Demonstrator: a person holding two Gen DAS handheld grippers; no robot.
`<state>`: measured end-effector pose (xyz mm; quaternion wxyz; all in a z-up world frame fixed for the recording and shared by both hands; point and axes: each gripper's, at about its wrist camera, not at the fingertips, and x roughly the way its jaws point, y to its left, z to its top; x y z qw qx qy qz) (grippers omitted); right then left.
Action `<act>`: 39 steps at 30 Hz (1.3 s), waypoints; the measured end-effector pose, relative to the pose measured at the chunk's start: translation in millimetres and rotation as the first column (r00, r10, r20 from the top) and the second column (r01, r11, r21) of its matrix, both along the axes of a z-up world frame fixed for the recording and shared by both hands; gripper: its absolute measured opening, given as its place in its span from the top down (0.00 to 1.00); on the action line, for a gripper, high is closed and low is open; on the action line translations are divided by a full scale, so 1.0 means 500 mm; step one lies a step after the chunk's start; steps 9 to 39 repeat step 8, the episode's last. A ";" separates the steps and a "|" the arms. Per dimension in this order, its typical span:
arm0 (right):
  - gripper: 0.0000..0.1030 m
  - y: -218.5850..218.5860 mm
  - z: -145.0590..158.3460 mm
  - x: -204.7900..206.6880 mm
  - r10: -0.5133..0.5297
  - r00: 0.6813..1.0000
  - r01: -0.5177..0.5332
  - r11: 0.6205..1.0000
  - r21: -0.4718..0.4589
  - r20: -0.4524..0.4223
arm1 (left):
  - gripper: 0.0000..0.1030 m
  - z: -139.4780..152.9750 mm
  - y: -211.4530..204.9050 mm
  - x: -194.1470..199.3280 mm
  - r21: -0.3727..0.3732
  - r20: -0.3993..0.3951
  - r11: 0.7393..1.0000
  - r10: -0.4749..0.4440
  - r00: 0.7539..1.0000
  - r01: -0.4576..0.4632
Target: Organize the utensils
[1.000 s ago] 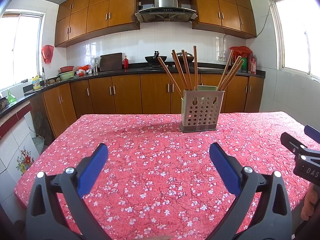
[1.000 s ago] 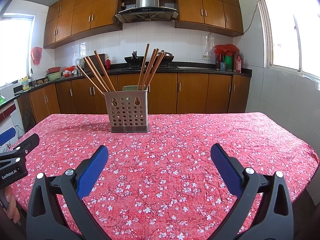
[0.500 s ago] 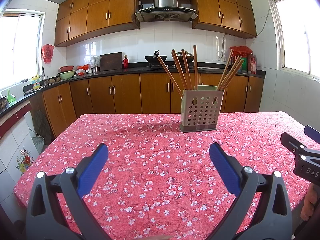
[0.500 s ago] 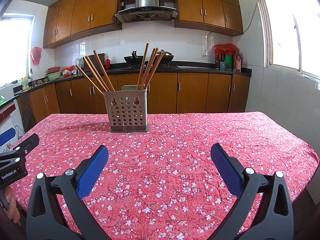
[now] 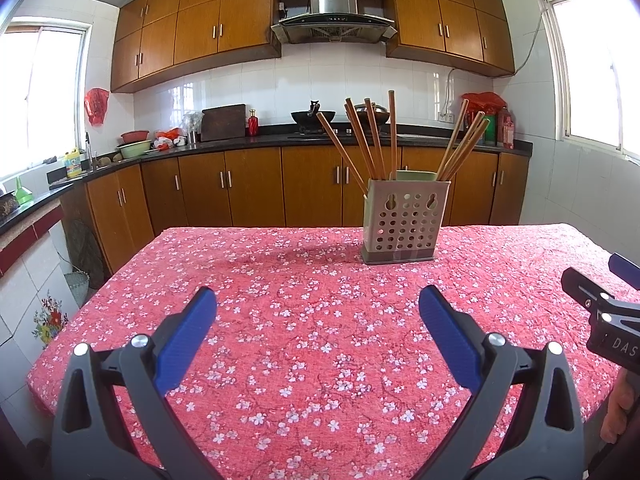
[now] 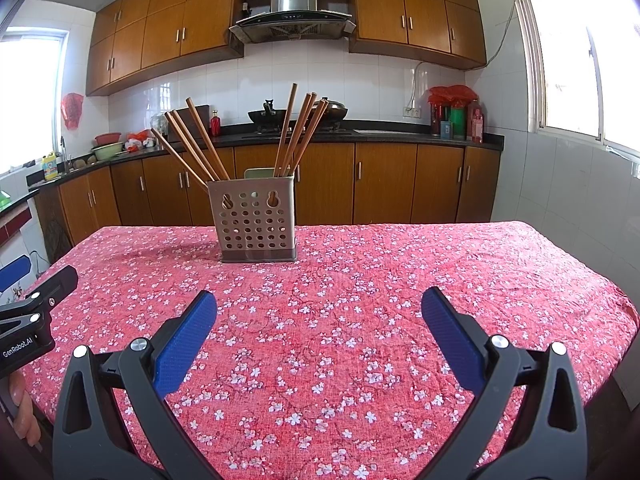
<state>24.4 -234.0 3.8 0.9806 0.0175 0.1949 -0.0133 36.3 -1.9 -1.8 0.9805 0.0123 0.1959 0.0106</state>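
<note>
Left hand-held gripper [image 5: 318, 306] wide open, empty, right hand-held gripper [image 6: 319, 306] likewise

"GenRobot.AI" in white on the left gripper [image 6: 24, 320] body (right wrist view). "DAS" in white on the right gripper [image 5: 612, 320] body, cut off by the frame edge (left wrist view).

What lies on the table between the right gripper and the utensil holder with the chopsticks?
Nothing: in the right wrist view, only bare floral tablecloth stretches from the open right gripper to the utensil holder.
</note>
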 end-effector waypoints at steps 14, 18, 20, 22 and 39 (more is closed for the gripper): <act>0.02 0.000 0.001 0.001 0.000 1.000 0.000 1.000 0.000 0.000 | 0.04 0.000 -0.001 0.000 -0.005 -0.007 1.000 0.000 1.000 0.000; 0.02 0.000 0.001 0.001 0.000 1.000 0.000 1.000 0.000 0.000 | 0.04 0.000 -0.001 0.000 -0.005 -0.007 1.000 0.000 1.000 0.000; 0.02 0.000 0.001 0.001 0.000 1.000 0.000 1.000 0.000 0.000 | 0.04 0.000 -0.001 0.000 -0.005 -0.007 1.000 0.000 1.000 0.000; 0.02 0.000 0.001 0.001 0.000 1.000 0.000 1.000 0.000 0.000 | 0.04 0.000 -0.001 0.000 -0.005 -0.007 1.000 0.000 1.000 0.000; 0.02 0.000 0.001 0.001 0.000 1.000 0.000 1.000 0.000 0.000 | 0.04 0.000 -0.001 0.000 -0.005 -0.007 1.000 0.000 1.000 0.000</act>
